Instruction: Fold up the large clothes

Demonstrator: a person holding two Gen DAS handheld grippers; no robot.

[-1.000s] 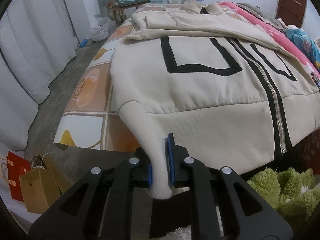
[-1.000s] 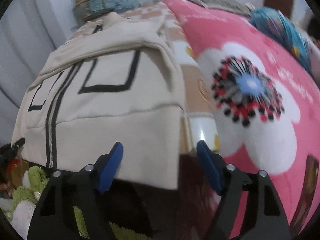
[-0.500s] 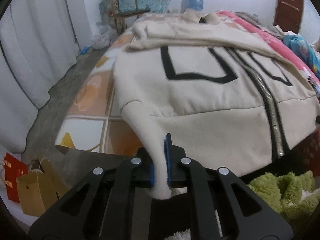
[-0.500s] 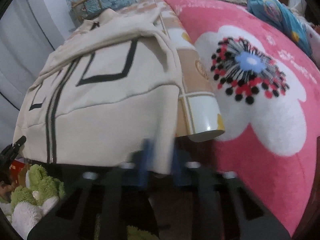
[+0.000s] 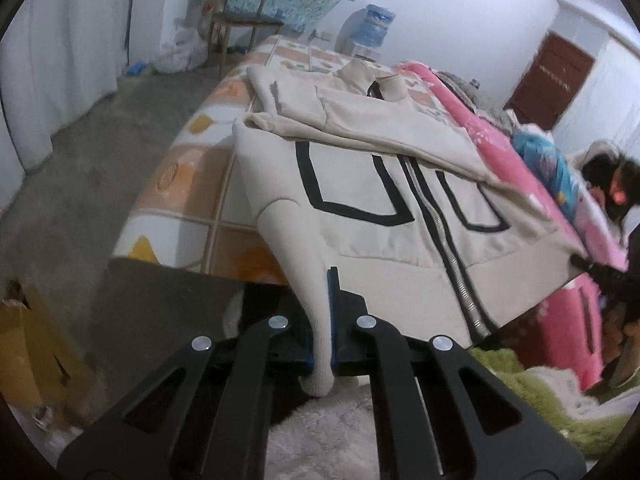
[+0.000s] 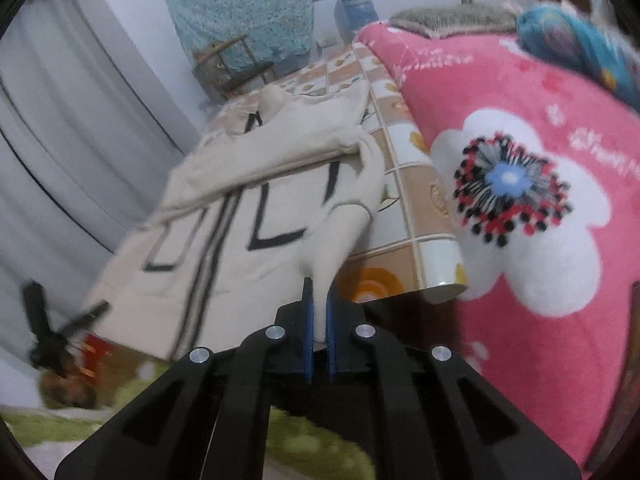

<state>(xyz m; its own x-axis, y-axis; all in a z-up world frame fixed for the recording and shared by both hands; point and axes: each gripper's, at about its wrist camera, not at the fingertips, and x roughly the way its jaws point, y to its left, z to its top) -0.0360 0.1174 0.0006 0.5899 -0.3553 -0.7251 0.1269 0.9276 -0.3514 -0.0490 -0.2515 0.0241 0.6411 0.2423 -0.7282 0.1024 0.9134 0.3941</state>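
blurred: left gripper | cut off: cardboard box | unreadable: blanket lettering

Both tools share one build. The left gripper, filling the lower middle of its view, has matte black angular arms with long triangular cut-outs, four round silver screws in a shallow arc, and thin blue pads lining the inner faces of the fingers. The right gripper shows the same black linkage, silver screws and blue pads.
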